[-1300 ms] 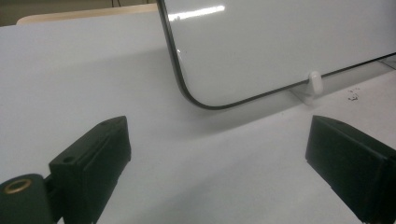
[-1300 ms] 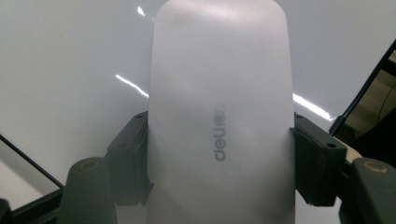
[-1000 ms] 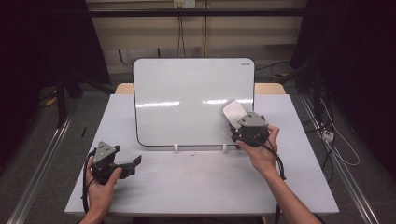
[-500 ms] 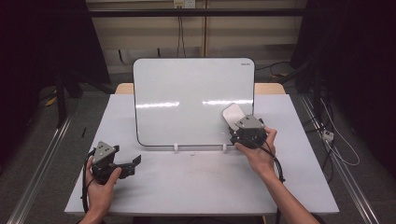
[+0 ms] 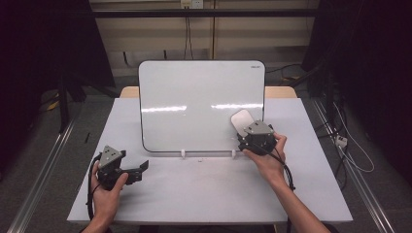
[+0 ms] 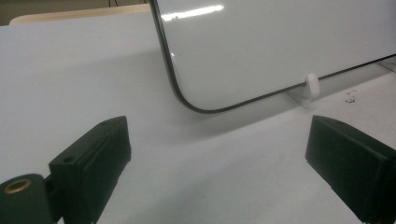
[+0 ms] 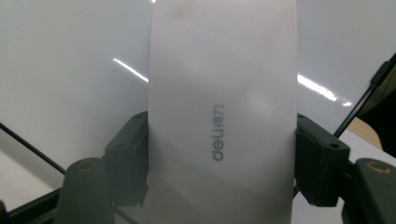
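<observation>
Both grippers are black, blocky tools. The left gripper (image 5: 142,168) and the right gripper (image 5: 241,130) each carry a grey three-cornered plate on top and trail a black cable. Square black jaw blocks show small screw holes, with brass-coloured rings at the base. Bare forearms, no sleeves.

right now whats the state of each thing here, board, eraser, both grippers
whiteboard: upright on its clips, wiped clean
eraser: clamped by its sides, held against the board
right gripper: shut on the eraser
left gripper: open, nothing between the jaws, low over the table
</observation>
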Tool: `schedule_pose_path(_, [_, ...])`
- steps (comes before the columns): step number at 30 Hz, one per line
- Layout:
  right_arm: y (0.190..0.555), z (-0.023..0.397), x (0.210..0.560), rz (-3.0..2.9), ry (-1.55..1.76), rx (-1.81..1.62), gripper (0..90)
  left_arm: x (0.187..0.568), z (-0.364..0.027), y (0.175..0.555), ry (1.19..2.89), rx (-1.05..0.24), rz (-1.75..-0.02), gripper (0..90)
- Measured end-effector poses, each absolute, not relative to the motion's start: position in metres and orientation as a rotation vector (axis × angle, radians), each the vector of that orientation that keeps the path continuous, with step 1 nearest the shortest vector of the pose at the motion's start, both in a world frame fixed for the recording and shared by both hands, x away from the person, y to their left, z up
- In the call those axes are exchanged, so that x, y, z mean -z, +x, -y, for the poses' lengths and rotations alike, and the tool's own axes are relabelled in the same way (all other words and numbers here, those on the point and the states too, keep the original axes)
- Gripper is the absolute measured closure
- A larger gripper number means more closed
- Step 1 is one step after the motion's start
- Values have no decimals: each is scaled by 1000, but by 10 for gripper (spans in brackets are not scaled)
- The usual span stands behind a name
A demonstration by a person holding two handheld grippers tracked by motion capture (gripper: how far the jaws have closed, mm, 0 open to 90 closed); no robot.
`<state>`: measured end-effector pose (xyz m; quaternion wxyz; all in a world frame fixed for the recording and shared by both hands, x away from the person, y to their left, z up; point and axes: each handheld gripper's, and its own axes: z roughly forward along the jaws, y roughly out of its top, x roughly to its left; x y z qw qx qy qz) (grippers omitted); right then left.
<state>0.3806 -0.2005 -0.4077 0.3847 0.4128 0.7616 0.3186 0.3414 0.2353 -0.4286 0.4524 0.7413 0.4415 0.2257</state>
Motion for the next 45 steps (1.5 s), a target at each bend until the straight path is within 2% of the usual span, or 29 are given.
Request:
schedule_pose_path(6, [381,203,407,-1959,1072,-823,282,430,-236,341,1830,-555,-1089,66])
schedule_pose_path(15, [380,205,405,-1979,1093,-887,125,429,-239,340,1832,-555,-1083,66])
schedule_pose_path(20, [377,211,403,-1978,1133,-951,76,429,-238,340,1824,-552,-1087,66])
schedule_pose_path(33, [363,229,406,-1993,1186,-1069,69,429,-240,340,1815,-564,-1095,61])
schedule_pose_path(45, [329,257,424,-1931,1258,-1034,75,428,-240,339,1795,-569,-1114,61])
